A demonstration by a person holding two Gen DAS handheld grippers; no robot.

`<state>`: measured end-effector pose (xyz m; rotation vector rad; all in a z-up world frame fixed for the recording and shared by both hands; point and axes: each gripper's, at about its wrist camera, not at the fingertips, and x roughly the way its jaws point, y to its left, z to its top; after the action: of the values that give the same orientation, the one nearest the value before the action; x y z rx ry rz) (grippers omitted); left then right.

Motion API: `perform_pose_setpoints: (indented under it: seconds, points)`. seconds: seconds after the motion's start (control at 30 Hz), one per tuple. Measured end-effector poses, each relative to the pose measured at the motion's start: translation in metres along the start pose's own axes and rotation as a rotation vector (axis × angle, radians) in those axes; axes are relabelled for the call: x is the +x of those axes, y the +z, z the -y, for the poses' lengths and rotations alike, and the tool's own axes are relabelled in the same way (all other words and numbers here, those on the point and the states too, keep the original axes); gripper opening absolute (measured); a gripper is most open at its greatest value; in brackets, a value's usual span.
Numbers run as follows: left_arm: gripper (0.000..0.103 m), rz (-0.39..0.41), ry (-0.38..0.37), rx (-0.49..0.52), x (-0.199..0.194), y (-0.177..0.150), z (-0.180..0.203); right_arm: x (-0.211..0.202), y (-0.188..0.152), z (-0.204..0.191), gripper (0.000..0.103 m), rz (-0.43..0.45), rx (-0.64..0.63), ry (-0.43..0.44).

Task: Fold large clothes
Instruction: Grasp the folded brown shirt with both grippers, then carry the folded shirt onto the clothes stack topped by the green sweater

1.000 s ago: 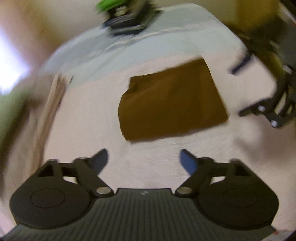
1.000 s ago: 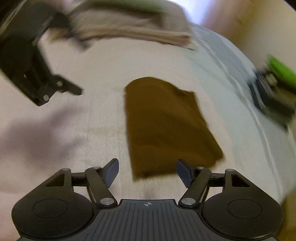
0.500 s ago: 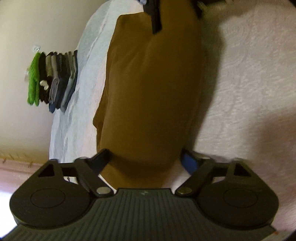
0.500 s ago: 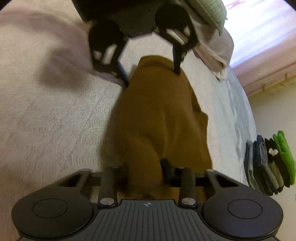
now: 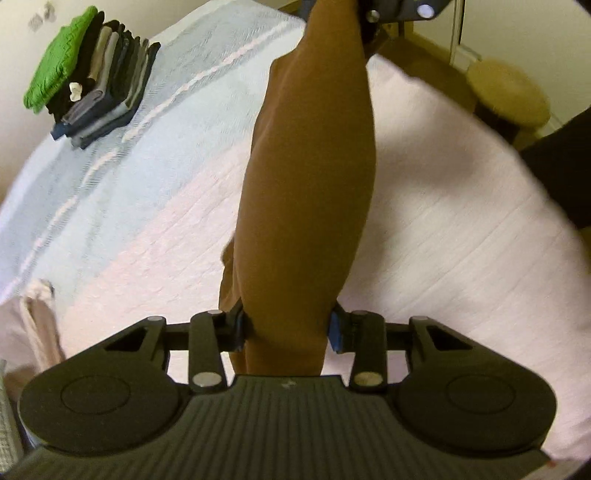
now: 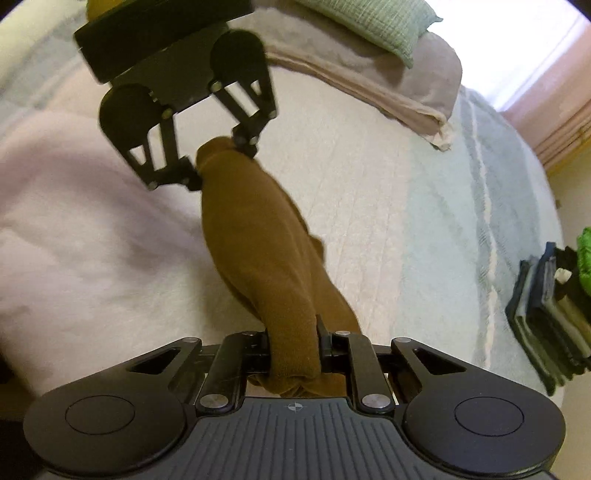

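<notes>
On the far left of the left wrist view a stack of folded clothes (image 5: 94, 77), green piece on top, sits on the pale blue part of the bedspread (image 5: 122, 177). Toward the middle, the brown garment (image 5: 306, 192) hangs as a folded bundle above the bed, stretched between the two grippers. The left gripper (image 5: 288, 330) has just been closing and now pinches the near end of the brown garment between its blue pads. At the top edge the right gripper (image 5: 364, 22) holds the far end (only part of it shows). Further right a round wooden stool (image 5: 508, 98) stands beside the bed.

In the right wrist view the left gripper (image 6: 218, 158) appears upper left, clamped on the garment's far end. The cloth (image 6: 266, 251) runs down to the right gripper (image 6: 293, 345), whose jaws have just been closing and press tightly on the fabric. Upper right lie a folded beige blanket (image 6: 388, 81) and a green pillow (image 6: 373, 22); the clothes stack (image 6: 554, 314) sits at the right edge.
</notes>
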<state>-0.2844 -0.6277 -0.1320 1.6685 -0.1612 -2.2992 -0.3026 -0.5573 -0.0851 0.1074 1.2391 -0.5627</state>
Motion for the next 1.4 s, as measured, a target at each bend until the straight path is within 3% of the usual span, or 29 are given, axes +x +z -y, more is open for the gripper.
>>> perform_pose_setpoints:
  seconds: [0.2, 0.47, 0.57, 0.73, 0.87, 1.0, 1.2, 1.3, 1.4]
  points:
    - [0.036, -0.053, -0.014, -0.082, -0.04, 0.059, -0.017, -0.051, -0.023, 0.047, 0.012, 0.048, -0.057, 0.08]
    - [0.035, -0.112, 0.035, -0.218, -0.037, 0.181, -0.071, -0.085, -0.074, 0.175, 0.012, 0.129, -0.153, 0.148]
    - [0.035, -0.087, 0.078, -0.253, -0.037, 0.228, -0.098, -0.101, -0.086, 0.228, 0.012, 0.139, -0.194, 0.105]
    - [0.035, -0.009, 0.157, -0.246, -0.047, 0.297, -0.171, -0.142, -0.096, 0.311, 0.012, 0.148, -0.232, -0.049]
    - [0.034, 0.057, 0.256, -0.266, -0.059, 0.352, -0.252, -0.168, -0.098, 0.404, 0.012, 0.193, -0.197, -0.178]
    - [0.034, 0.087, 0.405, -0.274, -0.067, 0.416, -0.347, -0.177, -0.095, 0.52, 0.012, 0.269, -0.188, -0.298]
    - [0.034, 0.076, 0.675, -0.306, -0.04, 0.487, -0.469, -0.155, -0.092, 0.688, 0.012, 0.44, -0.286, -0.443]
    - [0.035, 0.041, 0.795, -0.293, 0.009, 0.499, -0.49, -0.112, -0.106, 0.734, 0.012, 0.515, -0.37, -0.475]
    - [0.036, -0.016, 0.805, -0.296, 0.094, 0.494, -0.478, -0.031, -0.146, 0.743, 0.013, 0.545, -0.448, -0.467]
